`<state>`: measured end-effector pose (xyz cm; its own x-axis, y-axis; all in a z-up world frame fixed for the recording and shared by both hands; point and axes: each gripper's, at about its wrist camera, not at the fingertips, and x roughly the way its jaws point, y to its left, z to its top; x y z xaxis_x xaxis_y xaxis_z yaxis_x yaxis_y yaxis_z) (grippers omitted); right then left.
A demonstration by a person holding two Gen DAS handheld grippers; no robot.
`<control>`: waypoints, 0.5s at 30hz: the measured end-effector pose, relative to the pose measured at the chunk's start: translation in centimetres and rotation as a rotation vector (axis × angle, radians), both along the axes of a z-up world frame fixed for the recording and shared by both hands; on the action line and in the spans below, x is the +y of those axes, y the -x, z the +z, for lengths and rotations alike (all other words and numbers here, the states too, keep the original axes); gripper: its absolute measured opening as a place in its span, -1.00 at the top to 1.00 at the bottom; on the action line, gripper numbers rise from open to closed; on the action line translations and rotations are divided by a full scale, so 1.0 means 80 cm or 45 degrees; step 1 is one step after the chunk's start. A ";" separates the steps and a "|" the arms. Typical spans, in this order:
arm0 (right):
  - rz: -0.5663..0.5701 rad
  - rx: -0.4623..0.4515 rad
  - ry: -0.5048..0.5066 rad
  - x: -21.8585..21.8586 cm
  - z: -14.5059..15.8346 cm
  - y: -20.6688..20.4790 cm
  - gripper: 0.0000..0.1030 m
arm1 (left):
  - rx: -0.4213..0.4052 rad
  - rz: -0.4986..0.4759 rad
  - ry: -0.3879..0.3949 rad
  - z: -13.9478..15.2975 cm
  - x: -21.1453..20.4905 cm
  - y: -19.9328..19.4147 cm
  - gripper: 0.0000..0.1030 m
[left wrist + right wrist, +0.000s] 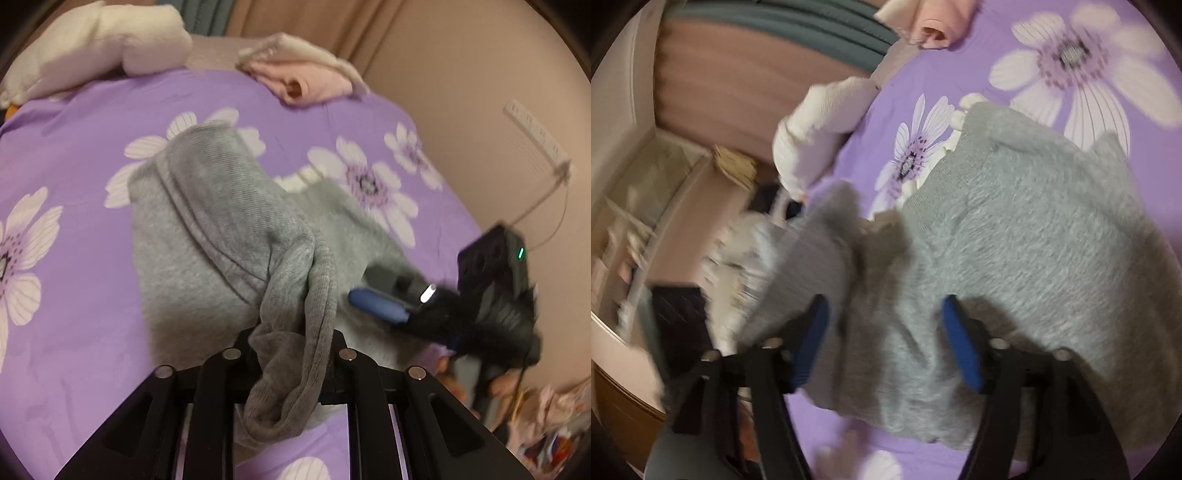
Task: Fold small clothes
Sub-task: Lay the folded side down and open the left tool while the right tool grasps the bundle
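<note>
I find no legible text, label, brand, number or sign in either wrist view.

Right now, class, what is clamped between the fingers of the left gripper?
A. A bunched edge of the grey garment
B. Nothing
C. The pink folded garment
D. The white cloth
A: the left gripper is shut on a bunched edge of the grey garment.

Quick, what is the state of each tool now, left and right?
Left tool: closed, holding a bunch of the grey garment.
Right tool: open, holding nothing; the garment lies between its fingers.
</note>
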<state>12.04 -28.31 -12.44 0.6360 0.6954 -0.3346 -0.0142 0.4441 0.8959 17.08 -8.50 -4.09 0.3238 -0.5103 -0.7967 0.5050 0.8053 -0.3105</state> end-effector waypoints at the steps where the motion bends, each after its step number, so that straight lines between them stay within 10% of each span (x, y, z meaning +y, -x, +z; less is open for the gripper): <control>1: 0.009 0.003 -0.046 0.000 -0.001 -0.004 -0.47 | 0.005 -0.010 -0.029 -0.006 -0.007 0.000 0.66; 6: 0.102 0.064 -0.032 0.019 0.002 -0.020 -0.59 | 0.076 -0.046 -0.011 -0.021 -0.019 0.001 0.24; 15: 0.182 0.152 0.102 0.053 0.004 -0.055 -0.58 | 0.077 -0.114 0.058 -0.012 0.006 0.028 0.17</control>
